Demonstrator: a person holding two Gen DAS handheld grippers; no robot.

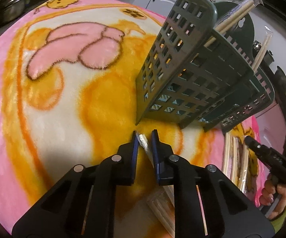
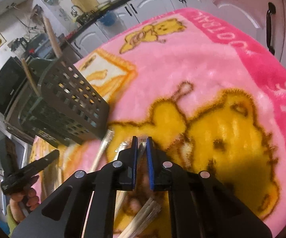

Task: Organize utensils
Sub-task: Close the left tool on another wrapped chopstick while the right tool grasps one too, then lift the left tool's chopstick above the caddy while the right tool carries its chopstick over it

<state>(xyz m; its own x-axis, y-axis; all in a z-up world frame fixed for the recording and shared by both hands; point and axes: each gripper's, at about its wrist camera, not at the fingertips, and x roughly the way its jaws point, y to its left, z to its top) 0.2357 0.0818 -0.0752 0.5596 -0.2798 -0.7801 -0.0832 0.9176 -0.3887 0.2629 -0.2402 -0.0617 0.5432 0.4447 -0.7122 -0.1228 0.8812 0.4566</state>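
A dark green perforated utensil caddy stands on the pink and yellow blanket. Wrapped chopsticks stick up out of its compartments. My left gripper is shut on the end of a wrapped chopstick pack just in front of the caddy's base. My right gripper is shut on another wrapped pack, to the right of the caddy. More packs lie loose on the blanket between the two grippers. Each gripper shows in the other's view, held by a hand.
White kitchen cabinets run behind the blanket. A black microwave stands behind the caddy. A metal pot sits beyond the blanket's far left corner. A wooden handle rises from the caddy's rear compartment.
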